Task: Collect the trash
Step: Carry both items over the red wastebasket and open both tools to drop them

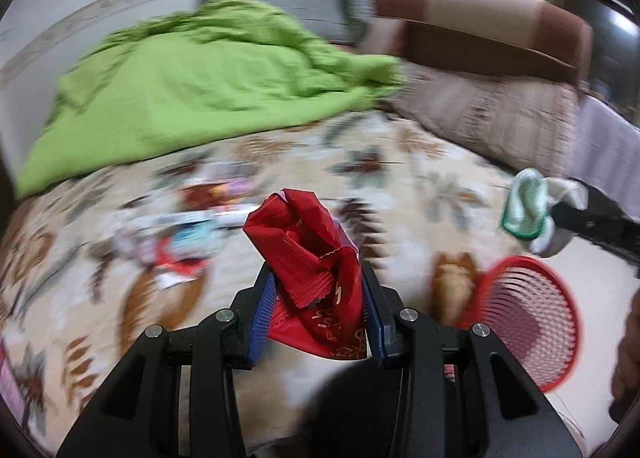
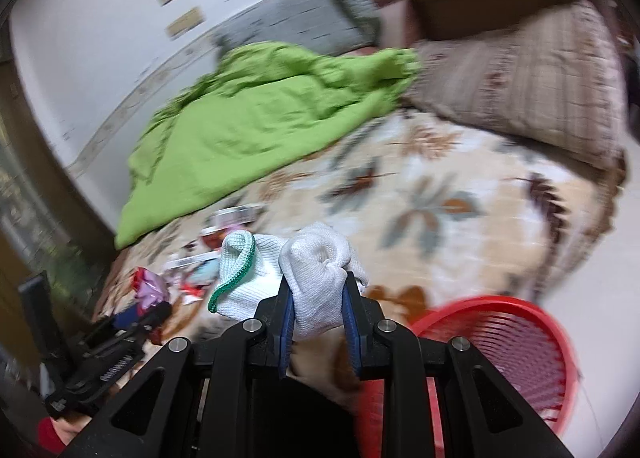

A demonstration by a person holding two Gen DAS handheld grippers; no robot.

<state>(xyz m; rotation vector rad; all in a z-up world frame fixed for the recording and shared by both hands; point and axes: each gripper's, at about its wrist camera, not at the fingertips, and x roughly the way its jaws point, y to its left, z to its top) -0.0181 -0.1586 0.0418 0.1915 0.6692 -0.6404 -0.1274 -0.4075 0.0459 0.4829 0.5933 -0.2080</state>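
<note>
The left hand-held gripper [image 1: 318, 278] clenches a red wrapper [image 1: 308, 242]; the right hand-held gripper [image 2: 318, 290] grips a white sock [image 2: 316, 258]. Carry each squarely over the red basket [image 2: 516, 342] before letting go, lest light scraps flutter onto the bed [image 2: 440, 194].

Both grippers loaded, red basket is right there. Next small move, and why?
Probably carry the right gripper, shut on the white knit cloth, over the red basket and release. The basket sits just to its lower right, closer than to the left gripper, which holds the red wrapper. More wrappers wait on the bedspread.
</note>
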